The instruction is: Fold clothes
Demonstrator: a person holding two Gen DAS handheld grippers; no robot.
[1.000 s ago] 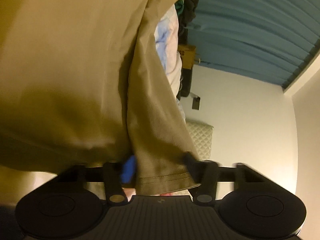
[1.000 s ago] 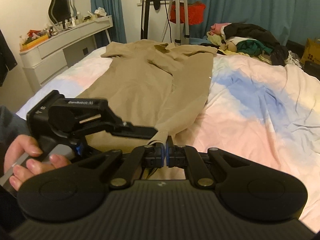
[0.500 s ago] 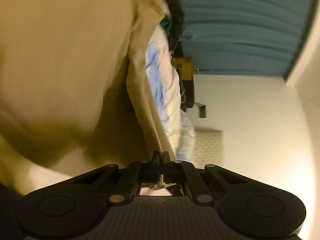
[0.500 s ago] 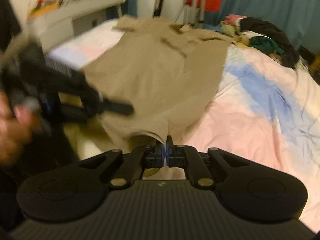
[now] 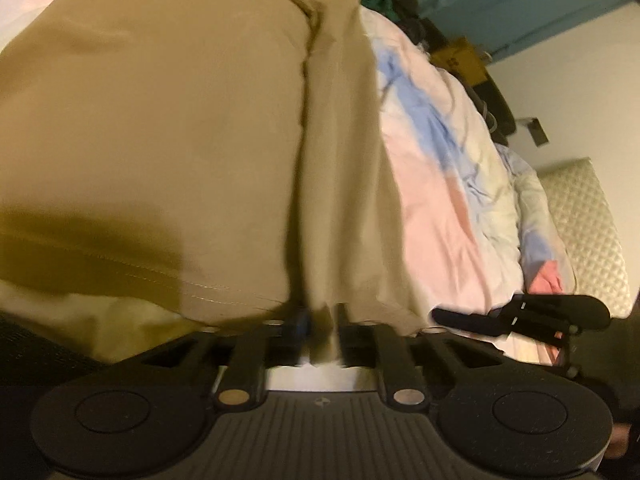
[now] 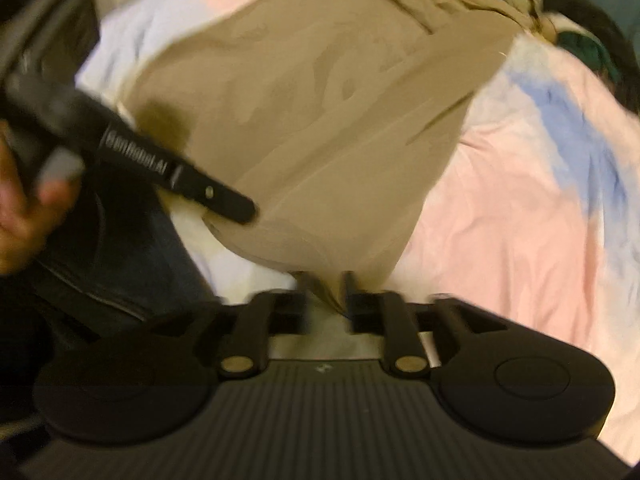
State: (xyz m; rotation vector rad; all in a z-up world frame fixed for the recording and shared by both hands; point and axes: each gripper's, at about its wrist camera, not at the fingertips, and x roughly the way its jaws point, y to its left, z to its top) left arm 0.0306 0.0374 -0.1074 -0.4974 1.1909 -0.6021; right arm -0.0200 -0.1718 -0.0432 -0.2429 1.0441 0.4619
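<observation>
Tan garment [image 6: 320, 128] spread on pastel duvet [image 6: 520, 208], left gripper [image 5: 320, 316] and right gripper [image 6: 326, 280] jaws both opening, hem fabric loose between each pair

A: Left gripper [image 5: 320, 314]: matte black, ribbed housing, two round caps, brass-coloured pivot screws, blue pad on one finger.

B: Right gripper [image 6: 325, 289] same build. White lettering on the left one's side, blurred, maybe "GenRobot.AI".

A: Clothing?

B: Dark sleeve [image 6: 24, 264], blue jeans [image 6: 172, 248].

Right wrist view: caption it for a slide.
Right gripper opening around the tan garment edge on the pastel bedspread.
</observation>
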